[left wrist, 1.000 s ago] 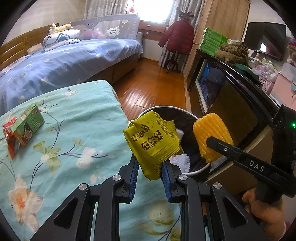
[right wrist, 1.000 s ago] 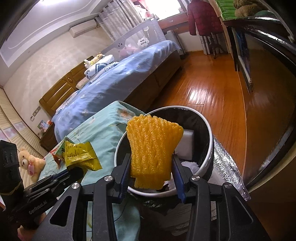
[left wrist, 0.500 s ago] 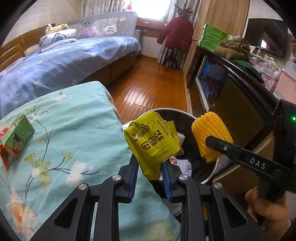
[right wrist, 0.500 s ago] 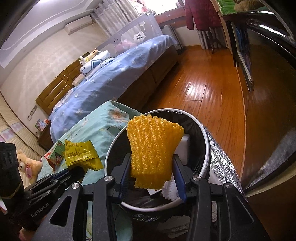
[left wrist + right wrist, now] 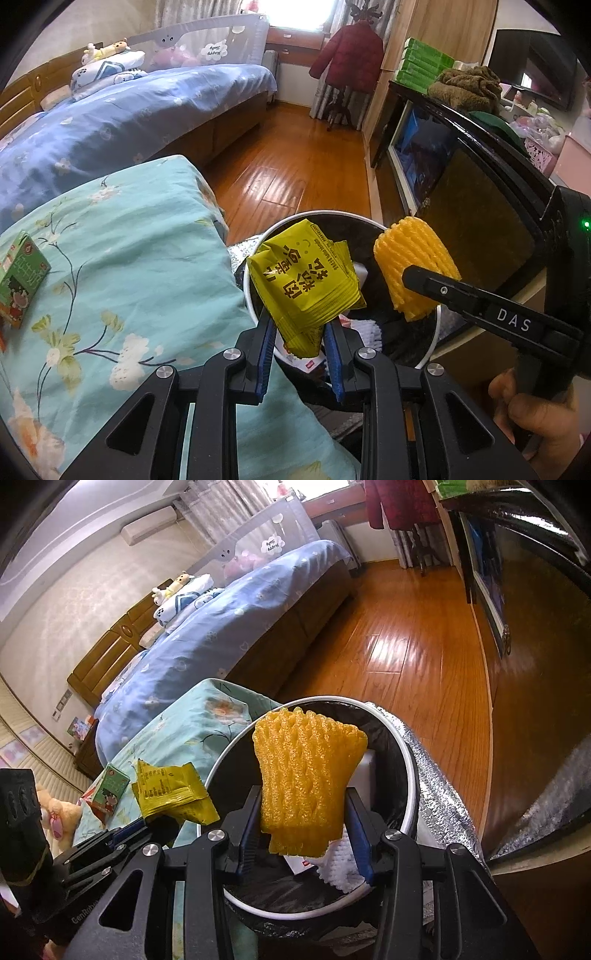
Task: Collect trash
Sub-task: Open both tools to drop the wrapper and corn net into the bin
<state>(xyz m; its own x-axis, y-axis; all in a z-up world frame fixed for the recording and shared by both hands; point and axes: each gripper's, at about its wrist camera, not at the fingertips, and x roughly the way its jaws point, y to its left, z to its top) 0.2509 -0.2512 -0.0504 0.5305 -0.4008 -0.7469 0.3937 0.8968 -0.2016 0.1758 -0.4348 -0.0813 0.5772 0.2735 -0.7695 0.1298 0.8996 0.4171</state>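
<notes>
Two loads hang over the trash bin (image 5: 408, 771) beside the floral-covered table (image 5: 129, 266): you are at the drop step. Your right gripper (image 5: 303, 836) pinches the orange foam fruit net (image 5: 306, 775); your left gripper (image 5: 300, 350) pinches the yellow snack packet (image 5: 303, 280) above the near rim. Next, spread both pairs of jaws; the green carton (image 5: 20, 275) waits on the table.

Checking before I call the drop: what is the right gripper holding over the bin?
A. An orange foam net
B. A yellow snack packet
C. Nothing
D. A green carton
A: in the right wrist view the right gripper is clamped on the orange foam net above the bin; the yellow packet sits in the left gripper, and the green carton lies on the bed cover.
</notes>
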